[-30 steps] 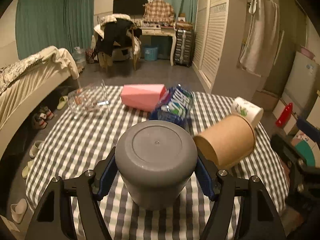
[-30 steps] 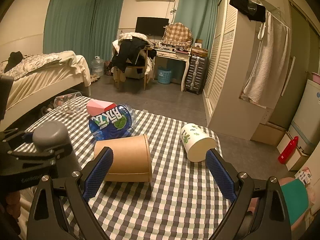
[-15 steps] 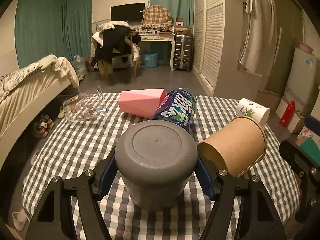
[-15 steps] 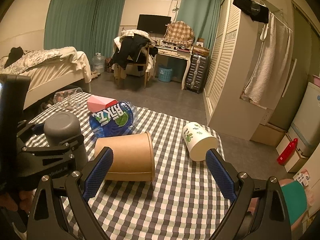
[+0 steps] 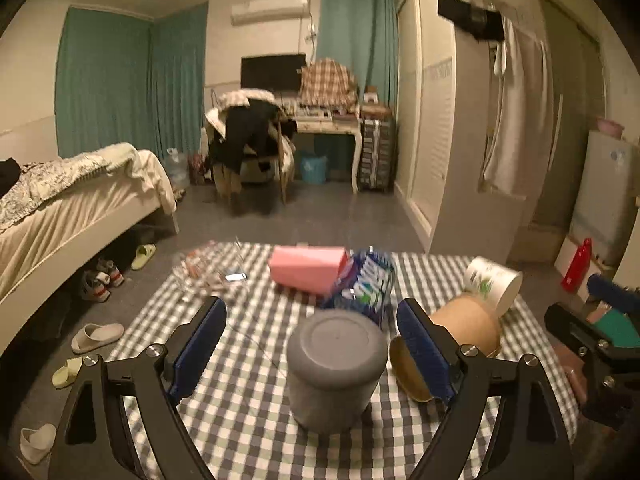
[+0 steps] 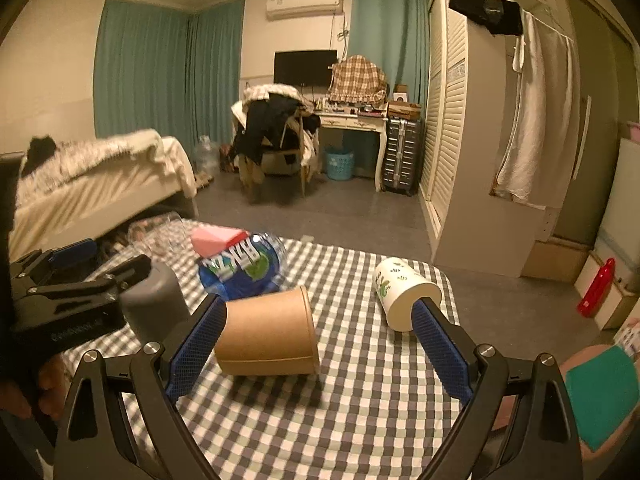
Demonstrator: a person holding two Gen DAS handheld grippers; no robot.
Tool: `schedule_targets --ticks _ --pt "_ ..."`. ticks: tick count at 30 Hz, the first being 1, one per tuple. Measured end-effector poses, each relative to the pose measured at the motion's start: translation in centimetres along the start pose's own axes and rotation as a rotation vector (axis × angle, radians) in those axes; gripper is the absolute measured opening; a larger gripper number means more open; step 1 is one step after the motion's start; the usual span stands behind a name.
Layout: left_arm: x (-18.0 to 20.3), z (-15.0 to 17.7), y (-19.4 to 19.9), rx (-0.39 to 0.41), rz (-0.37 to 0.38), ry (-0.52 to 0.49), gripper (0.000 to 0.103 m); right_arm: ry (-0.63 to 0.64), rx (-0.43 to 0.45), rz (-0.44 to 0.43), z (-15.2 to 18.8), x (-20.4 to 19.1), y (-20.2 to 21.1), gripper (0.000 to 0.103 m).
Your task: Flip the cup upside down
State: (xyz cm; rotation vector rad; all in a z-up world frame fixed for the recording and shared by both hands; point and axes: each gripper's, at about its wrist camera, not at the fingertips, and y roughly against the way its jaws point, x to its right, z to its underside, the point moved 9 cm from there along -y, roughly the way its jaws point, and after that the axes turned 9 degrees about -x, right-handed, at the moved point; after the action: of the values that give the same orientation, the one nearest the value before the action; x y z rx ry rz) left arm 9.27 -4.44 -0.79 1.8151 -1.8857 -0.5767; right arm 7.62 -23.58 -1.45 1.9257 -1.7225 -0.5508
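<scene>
Left wrist view: left gripper (image 5: 312, 344) spread wide, blue pads clear of grey cup (image 5: 335, 368), standing base-up on checked tablecloth (image 5: 240, 412); matte, plain, unmarked. Kraft paper cup (image 5: 468, 326) on its side just right; clear glass (image 5: 208, 270) far left, blurred. Right wrist view: right gripper (image 6: 318, 350) wide apart, empty, kraft cup between pads; white leaf-print cup (image 6: 402, 294) lying beyond. Blue bottle (image 6: 244, 266) label blurred, unreadable.

My left gripper (image 5: 310, 342) has its jaws wide apart; my right gripper (image 6: 318, 338), at 3 o'clock of it, is spread too.
</scene>
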Motion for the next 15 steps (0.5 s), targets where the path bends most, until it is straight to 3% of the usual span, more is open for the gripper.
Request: schedule_targets --ticks 9,14,15 --pt "-1.8 1.3 5.1 0.067 -0.017 0.025 0.09 -0.006 0.055 -0.048 -0.2 -0.7 2.9 0.094" --pt "-2.4 3.1 5.6 0.067 -0.038 0.042 0.096 0.032 0.063 -0.076 0.5 -2.0 3.4 0.095" --pt "-2.5 3.3 5.6 0.064 -0.046 0.044 0.102 0.04 0.062 -0.081 0.7 -2.3 3.5 0.099"
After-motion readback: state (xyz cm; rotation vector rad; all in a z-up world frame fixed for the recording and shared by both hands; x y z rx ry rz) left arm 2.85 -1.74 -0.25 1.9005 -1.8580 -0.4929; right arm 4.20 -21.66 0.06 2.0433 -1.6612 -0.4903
